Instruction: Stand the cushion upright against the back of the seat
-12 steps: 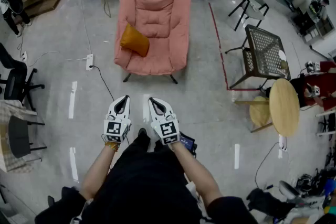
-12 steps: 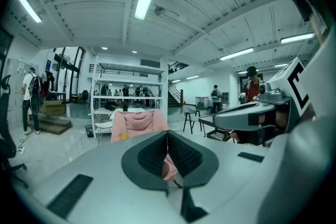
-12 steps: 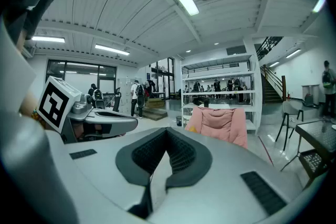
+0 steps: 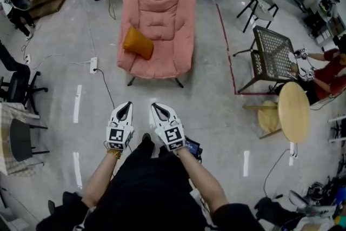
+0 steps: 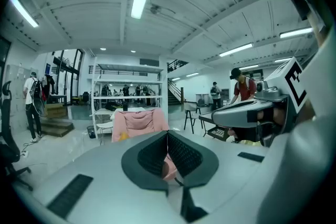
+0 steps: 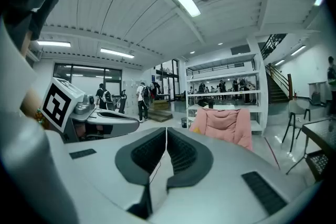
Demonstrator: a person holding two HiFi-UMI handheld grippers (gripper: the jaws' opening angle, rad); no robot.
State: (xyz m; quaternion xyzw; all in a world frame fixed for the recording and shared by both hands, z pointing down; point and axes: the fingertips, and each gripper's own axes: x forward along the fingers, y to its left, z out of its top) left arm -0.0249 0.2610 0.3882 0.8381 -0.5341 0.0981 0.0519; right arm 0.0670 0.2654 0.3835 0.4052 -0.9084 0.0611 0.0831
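Orange square fabric cushion [image 4: 137,43]: unmoved, slumped against the left arm of the pink padded armchair [image 4: 162,19]. Left gripper [image 4: 125,105], right gripper [image 4: 156,106]: both closed, empty, well apart from chair. Task unstarted.

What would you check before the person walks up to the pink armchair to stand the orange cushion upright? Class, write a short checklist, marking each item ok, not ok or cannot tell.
1. The cushion in sight, nothing on it: ok, tilted against the side arm of the armchair.
2. The cushion upright against the back: not ok.
3. The left tool and the right tool empty: ok.
4. Jaws open for a grasp: not ok, both shut.
5. Tools within reach of the cushion: not ok, open floor lies between.
6. Path free of the cable: cannot tell, it runs toward the person's feet.
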